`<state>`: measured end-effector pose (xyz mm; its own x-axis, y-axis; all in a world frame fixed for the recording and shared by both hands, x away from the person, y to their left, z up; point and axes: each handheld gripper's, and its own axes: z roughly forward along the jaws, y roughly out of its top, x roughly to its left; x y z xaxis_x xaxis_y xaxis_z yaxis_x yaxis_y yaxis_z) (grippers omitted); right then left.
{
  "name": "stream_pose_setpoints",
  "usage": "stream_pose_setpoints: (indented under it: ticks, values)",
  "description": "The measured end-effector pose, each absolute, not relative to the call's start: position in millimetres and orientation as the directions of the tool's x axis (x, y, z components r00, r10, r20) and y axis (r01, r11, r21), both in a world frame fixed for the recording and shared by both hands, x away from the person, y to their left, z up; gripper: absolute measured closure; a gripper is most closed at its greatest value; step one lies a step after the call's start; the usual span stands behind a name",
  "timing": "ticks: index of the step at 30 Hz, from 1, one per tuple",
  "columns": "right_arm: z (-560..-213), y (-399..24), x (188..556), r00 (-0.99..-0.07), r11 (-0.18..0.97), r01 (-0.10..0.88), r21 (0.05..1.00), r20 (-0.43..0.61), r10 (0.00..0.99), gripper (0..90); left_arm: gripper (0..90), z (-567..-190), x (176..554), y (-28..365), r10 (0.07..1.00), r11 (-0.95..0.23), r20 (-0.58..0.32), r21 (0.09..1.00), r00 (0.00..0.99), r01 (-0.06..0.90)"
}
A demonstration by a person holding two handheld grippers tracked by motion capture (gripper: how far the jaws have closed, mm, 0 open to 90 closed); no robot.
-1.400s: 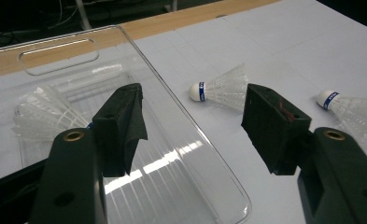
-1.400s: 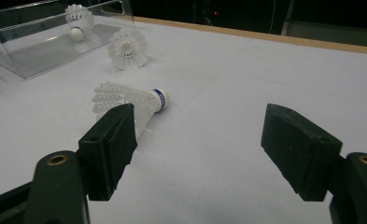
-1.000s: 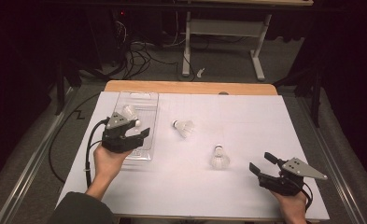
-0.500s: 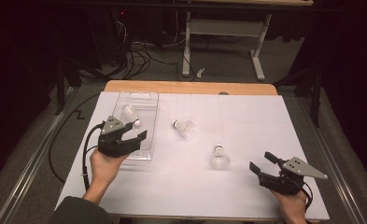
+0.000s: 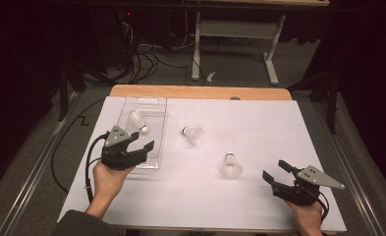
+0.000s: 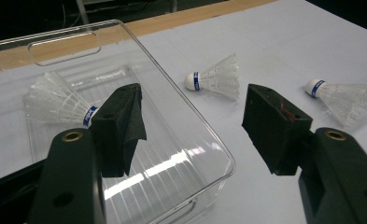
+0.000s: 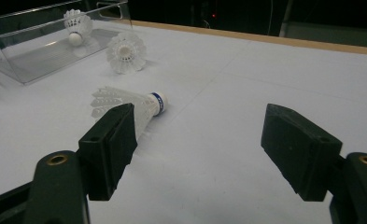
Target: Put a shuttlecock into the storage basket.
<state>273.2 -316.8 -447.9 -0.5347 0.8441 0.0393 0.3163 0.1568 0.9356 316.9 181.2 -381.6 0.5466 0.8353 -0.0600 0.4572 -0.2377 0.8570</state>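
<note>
Both grippers are black. The left gripper [image 5: 144, 148] carries a grey three-cornered plate on top, and a black cable loops from its body at 7 o'clock. The right gripper [image 5: 274, 171] bears a like grey plate. Each jaw ends in a blocky black pad [image 6: 120, 126] above a brass-ringed hole. A dark sleeve [image 5: 77, 225] covers the left forearm.

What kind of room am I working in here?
Probably a lab or workshop test bench, not a home: a table under a plain white sheet, loose cables on the floor behind it, a metal stand, and dark surroundings. Shuttlecocks and a clear tray lie staged.
</note>
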Motion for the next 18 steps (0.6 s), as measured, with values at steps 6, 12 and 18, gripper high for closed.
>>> stream_pose_setpoints:
  ticks: [6,12,18]
  values:
    - [-447.8,-316.8,272.9,-0.535,0.155,0.316,0.936,0.040,0.844,27.0,37.2,-384.2,313.7,182.7,0.836,-0.232,-0.068,0.856,0.545,0.462]
    - [-448.0,-316.8,273.0,-0.535,0.154,0.319,0.935,0.044,0.844,26.9,37.0,-386.4,310.6,182.8,0.833,-0.223,-0.077,0.859,0.547,0.461]
    - [-447.8,-316.1,271.6,-0.541,0.162,0.312,0.936,0.035,0.840,26.9,36.6,-390.7,307.1,181.9,0.831,-0.209,-0.100,0.856,0.548,0.474]
